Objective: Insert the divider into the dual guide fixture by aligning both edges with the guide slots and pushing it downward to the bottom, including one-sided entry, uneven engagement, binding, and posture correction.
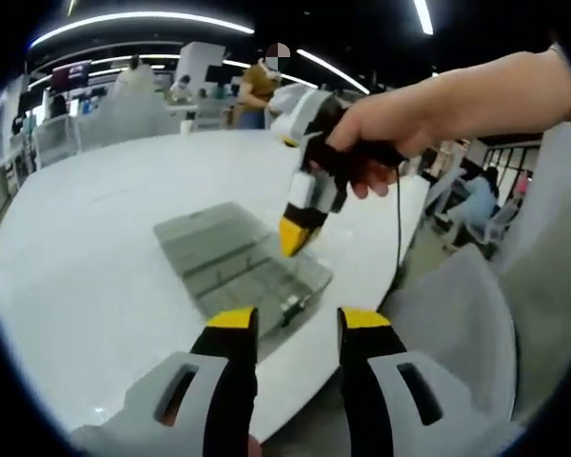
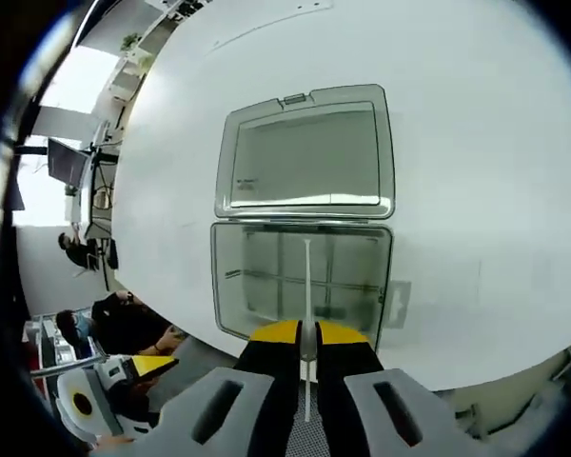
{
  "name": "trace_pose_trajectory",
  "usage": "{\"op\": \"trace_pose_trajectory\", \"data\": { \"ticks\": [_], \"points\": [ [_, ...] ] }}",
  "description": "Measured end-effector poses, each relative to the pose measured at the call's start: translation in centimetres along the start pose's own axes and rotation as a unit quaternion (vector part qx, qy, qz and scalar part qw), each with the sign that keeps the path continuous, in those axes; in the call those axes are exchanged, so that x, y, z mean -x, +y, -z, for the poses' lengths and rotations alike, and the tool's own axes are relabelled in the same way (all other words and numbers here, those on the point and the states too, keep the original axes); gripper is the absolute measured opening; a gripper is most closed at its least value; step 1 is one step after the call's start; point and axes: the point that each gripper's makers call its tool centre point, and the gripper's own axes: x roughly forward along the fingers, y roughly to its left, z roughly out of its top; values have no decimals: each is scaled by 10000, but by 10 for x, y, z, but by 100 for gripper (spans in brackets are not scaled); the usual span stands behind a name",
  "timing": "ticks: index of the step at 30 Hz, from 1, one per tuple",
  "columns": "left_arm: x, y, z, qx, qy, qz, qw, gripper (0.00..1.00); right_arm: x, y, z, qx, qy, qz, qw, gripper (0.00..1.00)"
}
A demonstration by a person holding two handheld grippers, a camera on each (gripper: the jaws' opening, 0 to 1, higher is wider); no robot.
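A clear plastic compartment box lies open on the white table, its base (image 2: 266,286) near me and its lid (image 2: 305,152) folded flat beyond. My right gripper (image 2: 307,333) is shut on a thin clear divider (image 2: 307,276), seen edge-on and standing over the middle of the base. In the left gripper view a hand holds the right gripper (image 1: 295,238) tip-down just above the box (image 1: 238,257). My left gripper (image 1: 297,322) is open with nothing between its fingers, at the table's near edge in front of the box. Its yellow tip (image 2: 152,365) shows at lower left.
The round white table (image 1: 95,267) spreads wide around the box. A small clear piece (image 2: 398,303) lies on the table beside the base. A grey chair (image 1: 457,324) stands by the table's right edge. People sit and stand at desks (image 1: 124,105) far behind.
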Motion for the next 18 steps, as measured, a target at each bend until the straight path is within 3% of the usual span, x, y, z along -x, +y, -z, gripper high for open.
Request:
{"op": "trace_pose_trajectory", "data": {
  "ticks": [18],
  "points": [
    [1,2,7,75,49,-30,10000,31,-11,-9,-8,-64,38,84,9999,0]
  ]
}}
